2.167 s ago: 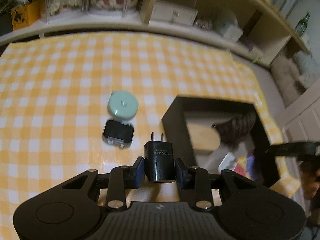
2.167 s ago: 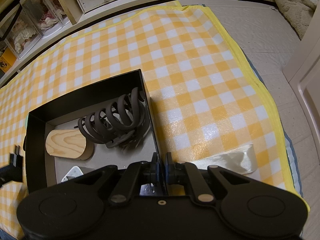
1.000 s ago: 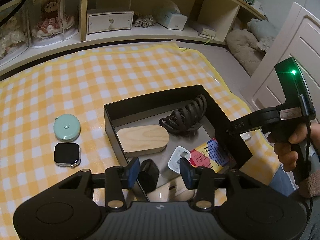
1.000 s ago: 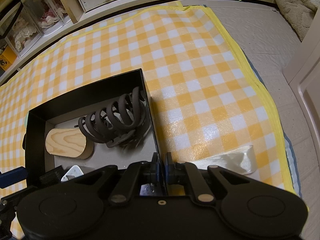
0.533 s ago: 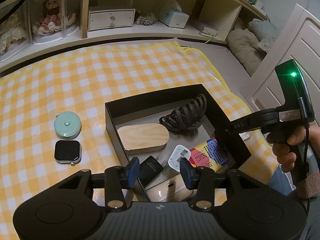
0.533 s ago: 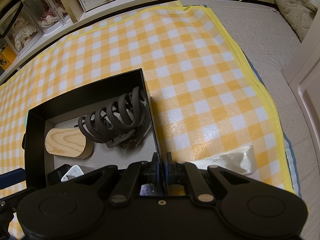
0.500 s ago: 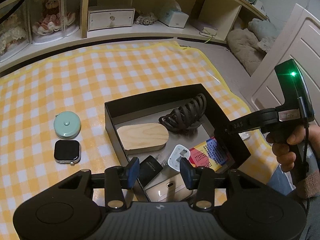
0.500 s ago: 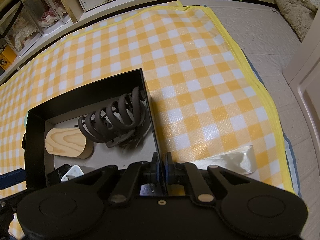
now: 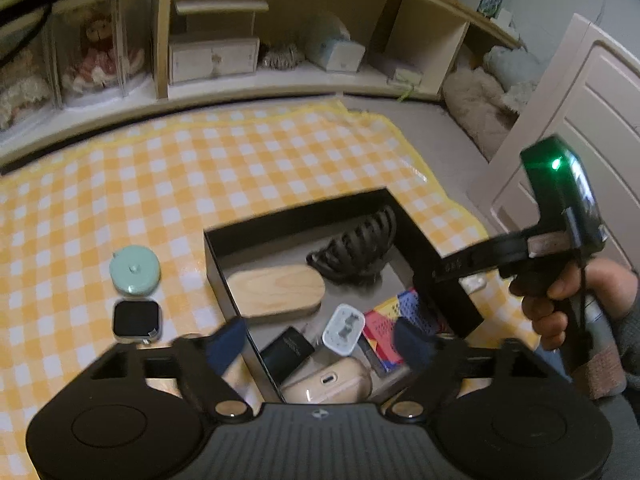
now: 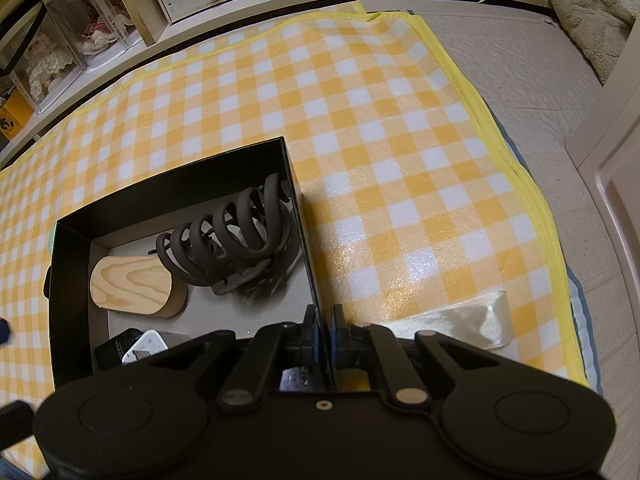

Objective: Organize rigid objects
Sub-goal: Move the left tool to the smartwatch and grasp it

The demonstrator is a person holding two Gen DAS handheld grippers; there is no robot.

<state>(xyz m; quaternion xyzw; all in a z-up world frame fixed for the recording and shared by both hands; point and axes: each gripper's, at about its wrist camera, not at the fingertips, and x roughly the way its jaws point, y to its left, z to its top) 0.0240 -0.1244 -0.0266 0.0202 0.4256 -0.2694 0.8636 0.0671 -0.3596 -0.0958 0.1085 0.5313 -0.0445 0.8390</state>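
- Black box (image 9: 304, 216): open-topped, on yellow-checked mat (image 9: 240, 160); centre of left-wrist view, lower L of right-wrist view.
- Black charger (image 9: 286, 352): lies flat on box floor at approx. 6 o'clock of the box, near its front wall, touching nothing of the gripper; white plug adapter (image 9: 344, 330) just beside it at 3 o'clock.
- Other box contents: wooden oval block (image 9: 276, 290) at 12 o'clock of charger; dark claw hair clip (image 9: 356, 246) in far R corner; coloured card (image 9: 394, 320) at R; beige earbud case (image 9: 328, 380) at near edge, part hidden by gripper body.
- Left gripper (image 9: 320, 344): jaws opening, blue pads spread wide, blurred; charger lies below and between them, pads not pressing on it, i.e. released.
- Right gripper (image 10: 324, 336): fingers clenched on box's R wall, pinching thin black edge; a hand (image 9: 576, 300) holds its handle at 3 o'clock in left-wrist view.
- Outside box, approx. 9 o'clock: mint round tape measure (image 9: 135, 269); black smartwatch face (image 9: 137, 319) just beside it at 6 o'clock.
- Cream ribbon (image 10: 452, 320): on mat, R of box.
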